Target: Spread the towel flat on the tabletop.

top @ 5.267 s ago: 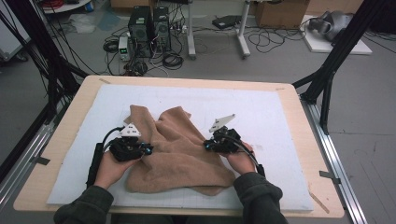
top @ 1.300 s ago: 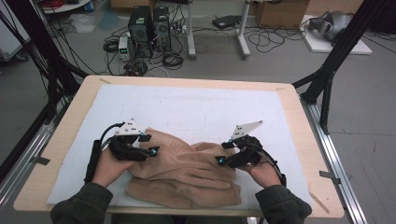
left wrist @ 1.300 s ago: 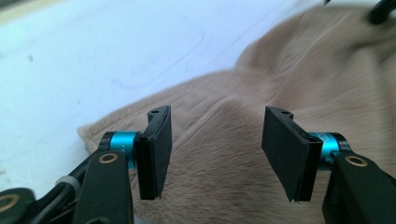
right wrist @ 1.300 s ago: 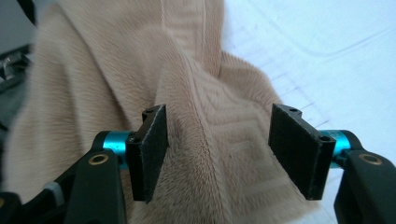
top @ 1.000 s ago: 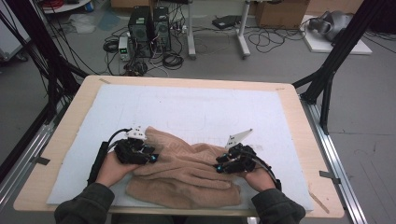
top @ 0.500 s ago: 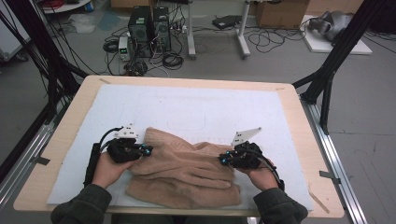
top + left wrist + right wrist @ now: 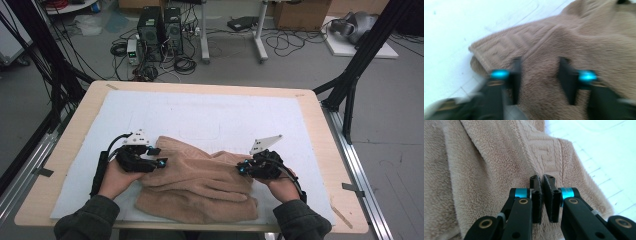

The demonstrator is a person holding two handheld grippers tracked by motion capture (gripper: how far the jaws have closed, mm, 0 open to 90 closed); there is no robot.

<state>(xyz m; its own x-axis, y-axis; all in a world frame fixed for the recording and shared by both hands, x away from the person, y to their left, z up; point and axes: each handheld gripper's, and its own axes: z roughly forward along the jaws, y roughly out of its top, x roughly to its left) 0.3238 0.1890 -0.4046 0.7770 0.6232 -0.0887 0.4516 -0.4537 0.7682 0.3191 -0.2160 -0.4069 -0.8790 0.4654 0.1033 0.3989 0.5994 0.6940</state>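
Towel (image 7: pixel 197 182) of tan terry cloth is lying bunched and partly folded on the white mat (image 7: pixel 210 112) covering the counter (image 7: pixel 320 130), sitting toward the near edge of that mat, between the person's two hands. Relative to the towel, the left hand-held gripper (image 7: pixel 156 161) is hovering at its left end, and its jaws have just been opening: in the left gripper view the left hand-held gripper (image 7: pixel 540 80) is standing released, its two black fingers (image 7: pixel 517 80) spread apart with a swell of the towel (image 7: pixel 574 45) lying between them but not pinched. That view is blurring slightly. At the towel's right end, the right hand-held gripper (image 7: pixel 243 169) is staying clenched; in the right gripper view the right hand-held gripper (image 7: pixel 543 195) is showing its pads (image 7: pixel 536 197) drawn almost together, pinching a thin ridge of the towel (image 7: pixel 486 170) just below the woven key-pattern border. A grey three-cornered plate (image 7: pixel 265 144) is sticking up from the right hand-held gripper, just beyond the towel's far right edge. Dark green sleeves (image 7: pixel 87 220) are coming in from the near side of the towel.
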